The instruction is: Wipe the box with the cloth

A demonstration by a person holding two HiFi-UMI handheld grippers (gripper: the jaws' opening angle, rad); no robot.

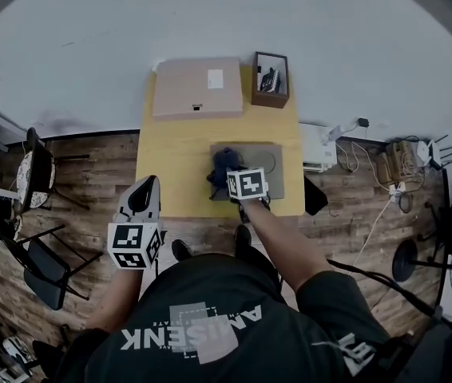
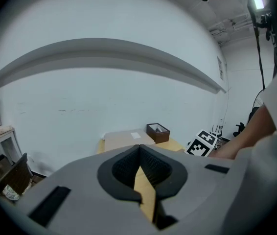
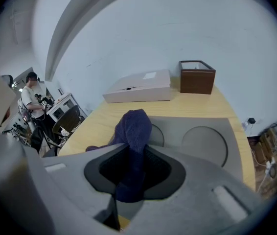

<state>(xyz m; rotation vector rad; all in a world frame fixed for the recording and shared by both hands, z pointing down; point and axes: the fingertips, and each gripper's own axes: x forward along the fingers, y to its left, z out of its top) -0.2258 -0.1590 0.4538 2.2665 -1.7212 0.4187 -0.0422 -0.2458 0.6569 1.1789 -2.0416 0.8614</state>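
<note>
The right gripper (image 3: pixel 133 173) has its jaws pinched on a dark blue knitted cloth (image 3: pixel 134 131). It grips the cloth low down, so a rounded bunch stands up just beyond the jaw tips. That leaves a soft wad out in front, which looks meant as the wiping face. Gripper and cloth sit over the near-left part of a grey moulded tray with round recesses (image 3: pixel 204 146), and a fold of the cloth reaches the tray's left edge above the yellow wooden table (image 1: pixel 178 158).

The thing to be wiped is most likely the flat beige cardboard box (image 3: pixel 138 88). It lies well beyond the tray's far edge and a little to its left, with a white label on its lid. It is well apart from the jaws and nothing touches it. A small dark brown open box (image 3: pixel 197 77) also stands beyond the tray, just right of the cardboard box; whether the task means that one I cannot tell.

The left gripper (image 1: pixel 144 188) is held well to the left of the tray and nearer the person, off the table's front edge, presumably parked out of the way. Its jaws are pressed together at the tips with nothing between them.

By the look of it the cloth is in hand and wiping is not yet begun. The wad would have to be carried across the tray to the box's lid.
</note>
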